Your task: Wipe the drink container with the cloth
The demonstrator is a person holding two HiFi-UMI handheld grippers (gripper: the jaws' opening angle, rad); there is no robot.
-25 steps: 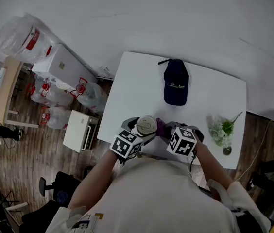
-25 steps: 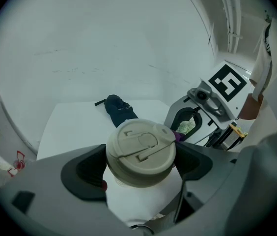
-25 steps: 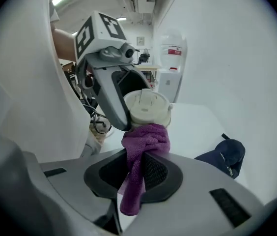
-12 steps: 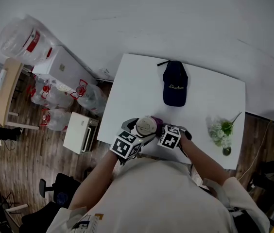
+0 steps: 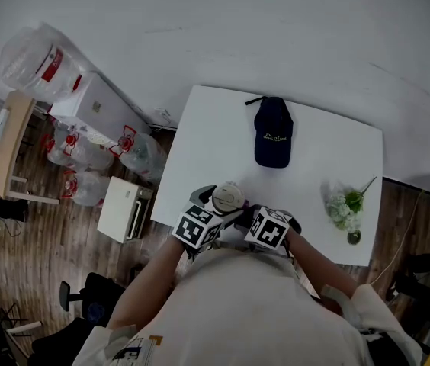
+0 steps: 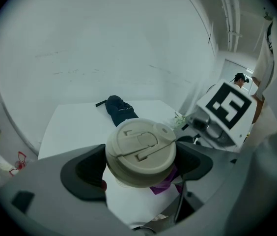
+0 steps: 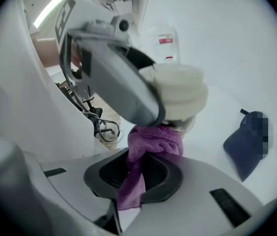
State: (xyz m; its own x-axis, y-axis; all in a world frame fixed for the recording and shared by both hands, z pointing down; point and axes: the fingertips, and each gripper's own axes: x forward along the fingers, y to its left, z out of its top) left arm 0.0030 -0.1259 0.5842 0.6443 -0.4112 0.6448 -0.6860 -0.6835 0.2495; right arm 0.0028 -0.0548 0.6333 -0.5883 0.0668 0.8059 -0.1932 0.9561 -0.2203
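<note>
One lidded cup sits at the near edge of the white table, clamped between the jaws of the left gripper. The right gripper has its jaws closed on a purple cloth, which presses against the cup's side. A navy cap lies farther back.

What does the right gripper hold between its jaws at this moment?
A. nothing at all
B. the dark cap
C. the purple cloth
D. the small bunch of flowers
C: in the right gripper view, the purple cloth is pinched between the jaws of the right gripper, and its upper end is bunched against the drink container.
</note>
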